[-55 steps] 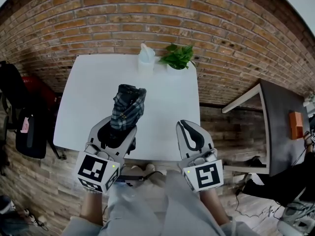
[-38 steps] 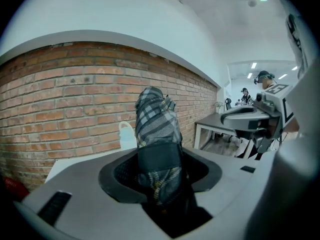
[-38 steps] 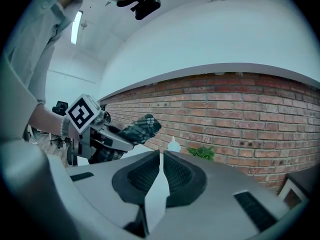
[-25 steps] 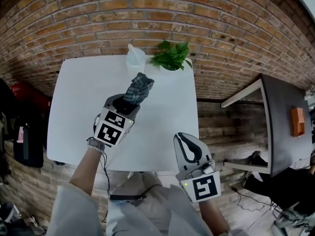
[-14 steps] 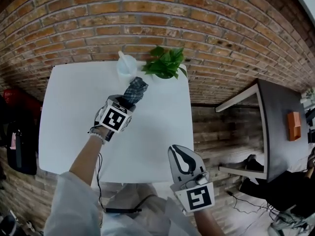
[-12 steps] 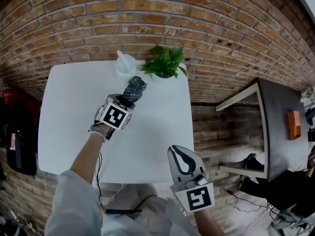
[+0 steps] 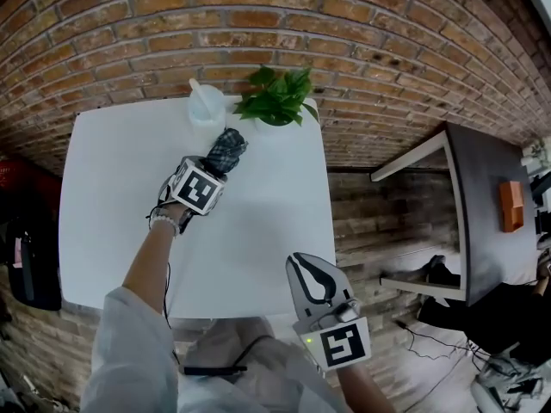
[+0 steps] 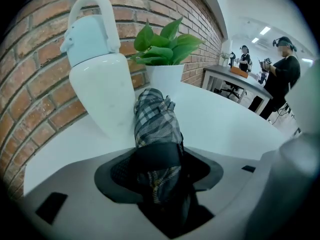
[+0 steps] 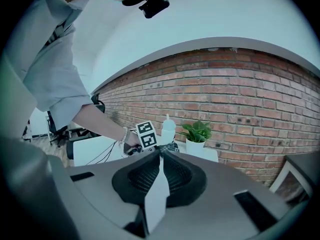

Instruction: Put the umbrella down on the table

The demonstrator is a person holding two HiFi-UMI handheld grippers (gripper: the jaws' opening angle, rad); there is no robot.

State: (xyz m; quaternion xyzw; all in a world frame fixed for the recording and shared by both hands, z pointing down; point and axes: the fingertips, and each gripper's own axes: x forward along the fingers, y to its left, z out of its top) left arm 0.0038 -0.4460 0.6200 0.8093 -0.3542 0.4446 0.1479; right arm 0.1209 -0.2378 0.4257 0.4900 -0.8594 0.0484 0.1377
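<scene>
A folded plaid umbrella (image 7: 225,149) lies between the jaws of my left gripper (image 7: 215,167), low over the back of the white table (image 7: 112,196). Its free end points at the watering can and the plant. In the left gripper view the umbrella (image 8: 155,121) fills the gap of the left gripper (image 8: 157,170), whose jaws are opening while the pads still touch the fabric. My right gripper (image 7: 303,261) hangs off the table's near right corner, shut and holding nothing. In the right gripper view its jaws (image 9: 159,156) meet in a thin line.
A pale blue watering can (image 7: 205,106) (image 8: 97,84) and a potted green plant (image 7: 275,97) (image 8: 165,41) stand at the table's back edge against the brick wall. A grey desk (image 7: 486,196) with an orange box (image 7: 510,205) stands to the right. People stand far off (image 8: 282,69).
My left gripper has carried the umbrella farther across the table and lower, up close to the watering can. The right gripper has sunk a little by the near right corner.
</scene>
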